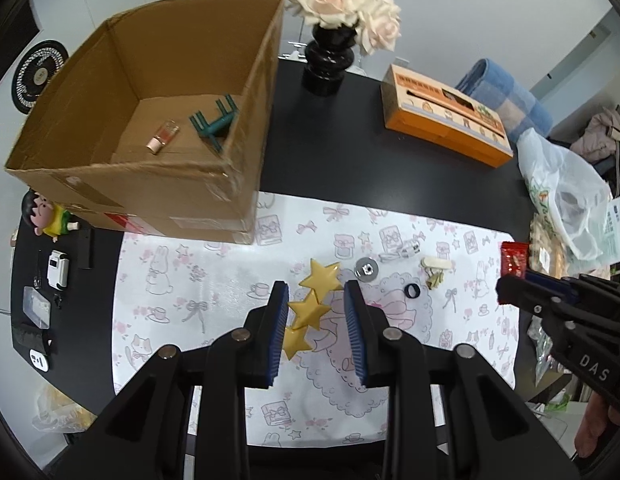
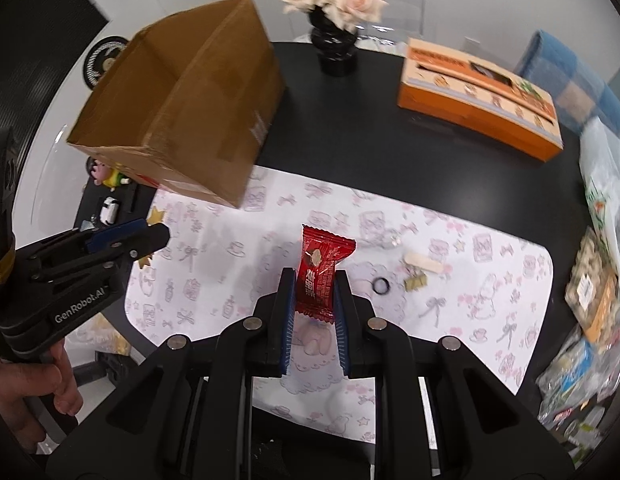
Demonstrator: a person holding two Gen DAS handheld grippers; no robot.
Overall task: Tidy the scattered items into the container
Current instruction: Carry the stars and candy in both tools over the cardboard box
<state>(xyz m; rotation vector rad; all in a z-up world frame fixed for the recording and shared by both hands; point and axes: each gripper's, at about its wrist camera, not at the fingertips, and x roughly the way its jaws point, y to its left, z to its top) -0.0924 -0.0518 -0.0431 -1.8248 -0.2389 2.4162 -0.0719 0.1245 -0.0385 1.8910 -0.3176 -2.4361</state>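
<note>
Right gripper (image 2: 313, 280) clamped on red foil candy packet (image 2: 319, 272), left gripper (image 1: 316, 308) open over yellow plastic stars (image 1: 310, 306); next up, probably carrying candy to brown cardboard box (image 2: 214, 120).

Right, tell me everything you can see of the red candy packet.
The red candy packet is a glossy foil pillow wrapper with crimped, zigzag ends, printed with white characters and a small round picture. It stands upright, slightly tilted, clamped at its lower half between the blue pads of the right gripper, held above the patterned mat. Nothing else touches it.

box (image 1: 142, 184) behind stars (image 1: 308, 308), on mat (image 1: 214, 280)
</note>
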